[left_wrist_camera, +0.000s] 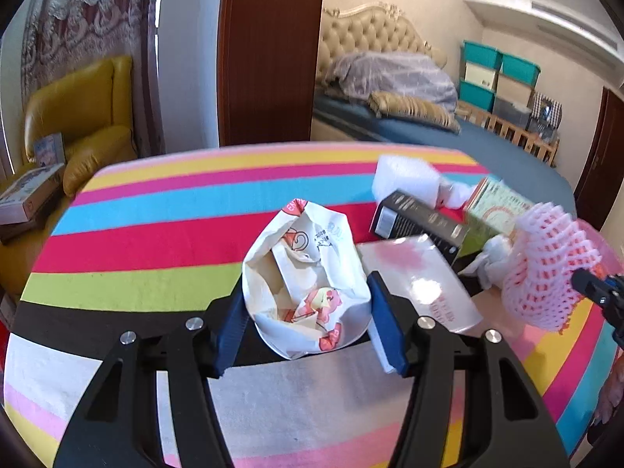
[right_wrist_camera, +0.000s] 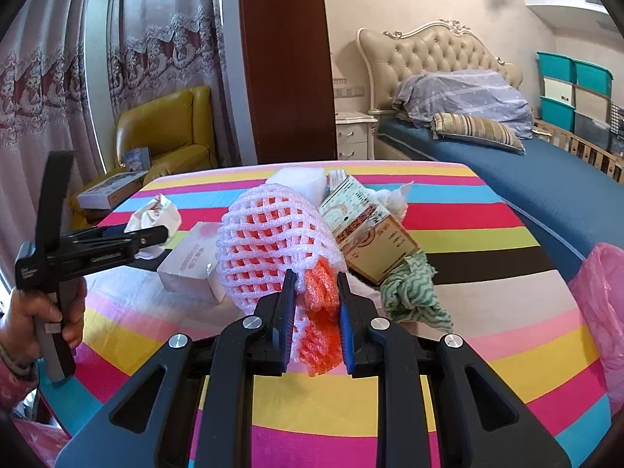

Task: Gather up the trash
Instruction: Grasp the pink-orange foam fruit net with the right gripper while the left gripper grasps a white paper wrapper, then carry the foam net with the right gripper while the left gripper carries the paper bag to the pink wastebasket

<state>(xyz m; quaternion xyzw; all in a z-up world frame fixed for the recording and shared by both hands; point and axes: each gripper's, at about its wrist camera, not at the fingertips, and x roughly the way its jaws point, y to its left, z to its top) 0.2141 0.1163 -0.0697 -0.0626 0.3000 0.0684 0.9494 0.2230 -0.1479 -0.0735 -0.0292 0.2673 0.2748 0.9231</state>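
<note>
Left wrist view: left gripper [left_wrist_camera: 308,304] pinching crumpled paper bag [left_wrist_camera: 306,280] on striped table [left_wrist_camera: 156,234].
Right gripper [right_wrist_camera: 314,319] pinching foam fruit net [right_wrist_camera: 269,241], hiding boxes behind the bag; pink bag [right_wrist_camera: 600,300] cut off.

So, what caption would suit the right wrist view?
Right gripper clamps a foam fruit net above the striped table.

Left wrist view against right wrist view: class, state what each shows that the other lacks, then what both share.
Only the left wrist view shows the black box and the left gripper closed around the crumpled paper bag. Only the right wrist view shows the green cloth and the person's hand. Both show the foam fruit net and the striped tablecloth.
</note>
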